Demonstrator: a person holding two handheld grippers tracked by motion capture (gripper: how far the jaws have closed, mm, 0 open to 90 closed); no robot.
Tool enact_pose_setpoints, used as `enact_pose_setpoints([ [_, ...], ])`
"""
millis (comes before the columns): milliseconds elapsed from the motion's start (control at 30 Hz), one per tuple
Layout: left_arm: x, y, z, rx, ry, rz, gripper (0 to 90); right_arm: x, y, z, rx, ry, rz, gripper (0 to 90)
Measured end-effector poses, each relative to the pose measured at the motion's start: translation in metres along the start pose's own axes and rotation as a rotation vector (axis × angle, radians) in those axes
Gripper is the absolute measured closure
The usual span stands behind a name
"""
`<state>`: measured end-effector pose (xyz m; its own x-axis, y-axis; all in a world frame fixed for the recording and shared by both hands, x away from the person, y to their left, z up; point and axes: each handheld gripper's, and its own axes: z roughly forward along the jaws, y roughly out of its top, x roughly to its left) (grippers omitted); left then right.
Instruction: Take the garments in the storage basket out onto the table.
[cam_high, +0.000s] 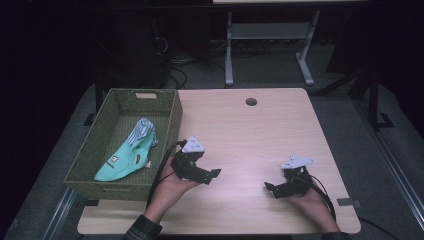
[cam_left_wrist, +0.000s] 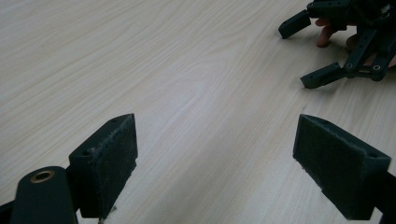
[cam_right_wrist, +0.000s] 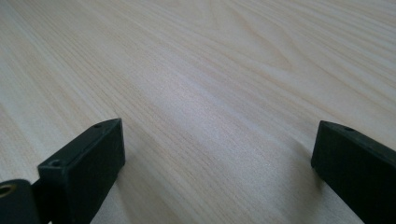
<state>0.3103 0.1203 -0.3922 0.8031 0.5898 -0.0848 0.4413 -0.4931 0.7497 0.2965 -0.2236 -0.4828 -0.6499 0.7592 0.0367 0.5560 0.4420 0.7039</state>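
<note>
Left gripper (cam_high: 214, 176) and right gripper (cam_high: 270, 188) rest on the table (cam_high: 250, 135), fingers apart, near the basket (cam_high: 172, 117).

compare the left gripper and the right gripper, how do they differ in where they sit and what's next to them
The left gripper sits close beside the green basket, which holds folded clothes; the right gripper sits toward the table's other side, with bare wood around it. The left gripper points right, the right gripper points left, so they face each other. Both have jaws spread open, hold nothing, and sit low over the table in a hand.
</note>
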Motion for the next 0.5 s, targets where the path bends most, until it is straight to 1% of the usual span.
enact_pose_setpoints([
  [67, 0.0, 0.002, -0.001, -0.007, -0.001, -0.004, 13.1, 0.0, 0.0, 0.0, 0.0, 0.0, 0.0, 2.3],
  [100, 0.001, 0.004, -0.002, -0.006, -0.001, 0.005, 13.1, 0.0, 0.0, 0.0, 0.0, 0.0, 0.0, 2.3],
  [167, 0.001, 0.005, -0.004, -0.009, -0.004, 0.004, 13.1, 0.0, 0.0, 0.0, 0.0, 0.0, 0.0, 2.3],
  [233, 0.003, 0.01, -0.008, -0.012, 0.002, 0.015, 13.1, 0.0, 0.0, 0.0, 0.0, 0.0, 0.0, 2.3],
  [500, 0.009, 0.012, -0.013, -0.026, -0.003, 0.012, 13.3, 0.0, 0.0, 0.0, 0.0, 0.0, 0.0, 2.3],
])
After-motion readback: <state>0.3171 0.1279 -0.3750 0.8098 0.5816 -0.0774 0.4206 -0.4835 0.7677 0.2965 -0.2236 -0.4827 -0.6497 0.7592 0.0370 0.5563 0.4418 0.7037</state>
